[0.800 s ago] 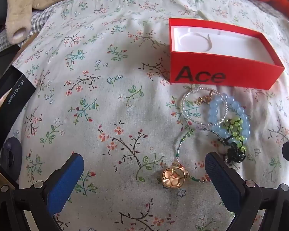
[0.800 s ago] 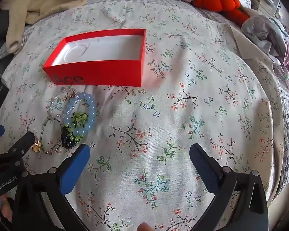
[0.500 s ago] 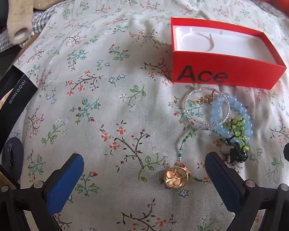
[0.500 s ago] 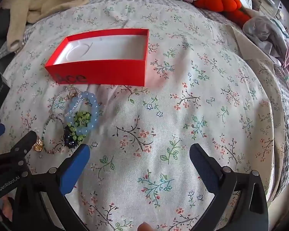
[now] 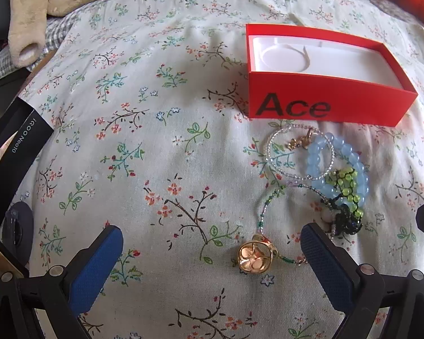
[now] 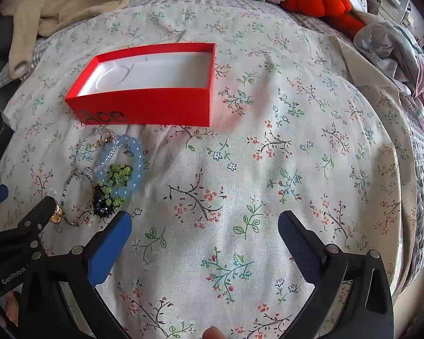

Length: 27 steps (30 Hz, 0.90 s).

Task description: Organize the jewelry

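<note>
Left wrist view first. My left gripper (image 5: 210,247) has its fingers spread wide and grasps nothing; the blue pads (image 5: 94,265) sit at the bottom corners of the frame, just above the floral bedsheet (image 5: 144,130). Between them, a little right of centre at the bottom, lies the gold openwork pendant (image 5: 255,257) on its green-beaded strand (image 5: 264,207). Above it, right of centre, the rest of the jewelry lies in a loose overlapping pile: a clear seed-bead bracelet (image 5: 271,152) with a small gold charm, a pale blue bead bracelet (image 5: 350,155), and a green and black beaded piece (image 5: 346,186) lying across it. The red "Ace" box (image 5: 319,107) sits just beyond the pile, upper right, and its white insert holds nothing that I can see. A black carton (image 5: 14,147) lies at the left edge.

Right wrist view. My right gripper (image 6: 205,230) is likewise released and empty, over bare sheet at the bottom. The same pile (image 6: 118,169) shows at centre left, the red box above it at upper left, open and empty.

By my reading the job has barely begun: nothing is in the box, and every piece is left to be picked up. The pendant looks the likeliest first grab for my left side.
</note>
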Tool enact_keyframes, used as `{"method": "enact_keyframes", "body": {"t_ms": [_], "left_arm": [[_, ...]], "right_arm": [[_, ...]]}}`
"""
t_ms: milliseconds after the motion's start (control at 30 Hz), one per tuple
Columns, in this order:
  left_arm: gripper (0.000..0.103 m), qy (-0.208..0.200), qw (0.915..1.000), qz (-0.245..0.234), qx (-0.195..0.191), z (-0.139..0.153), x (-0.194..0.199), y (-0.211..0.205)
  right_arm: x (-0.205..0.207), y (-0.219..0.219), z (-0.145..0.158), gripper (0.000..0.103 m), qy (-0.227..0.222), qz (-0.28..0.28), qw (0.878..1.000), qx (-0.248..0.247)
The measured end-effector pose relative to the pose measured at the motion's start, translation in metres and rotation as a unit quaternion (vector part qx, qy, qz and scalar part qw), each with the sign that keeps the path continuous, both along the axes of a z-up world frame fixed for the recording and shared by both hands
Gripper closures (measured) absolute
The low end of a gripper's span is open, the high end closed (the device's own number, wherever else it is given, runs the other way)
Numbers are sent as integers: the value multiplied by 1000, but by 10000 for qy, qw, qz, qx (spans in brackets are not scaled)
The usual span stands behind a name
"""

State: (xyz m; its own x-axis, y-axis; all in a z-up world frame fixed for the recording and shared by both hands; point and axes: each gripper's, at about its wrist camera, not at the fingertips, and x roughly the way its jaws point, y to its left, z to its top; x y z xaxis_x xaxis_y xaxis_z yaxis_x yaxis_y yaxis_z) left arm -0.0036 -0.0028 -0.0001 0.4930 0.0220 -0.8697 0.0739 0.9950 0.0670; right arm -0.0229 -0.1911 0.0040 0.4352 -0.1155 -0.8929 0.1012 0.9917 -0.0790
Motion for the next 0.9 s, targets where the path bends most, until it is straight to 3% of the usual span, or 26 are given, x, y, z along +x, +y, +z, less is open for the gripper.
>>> {"method": "enact_keyframes", "body": {"t_ms": [900], "left_arm": [[0,26,10000,-5,2,-1,1,-2]], "right_arm": [[0,-1,-4,0,48,5,10000,57]]}}
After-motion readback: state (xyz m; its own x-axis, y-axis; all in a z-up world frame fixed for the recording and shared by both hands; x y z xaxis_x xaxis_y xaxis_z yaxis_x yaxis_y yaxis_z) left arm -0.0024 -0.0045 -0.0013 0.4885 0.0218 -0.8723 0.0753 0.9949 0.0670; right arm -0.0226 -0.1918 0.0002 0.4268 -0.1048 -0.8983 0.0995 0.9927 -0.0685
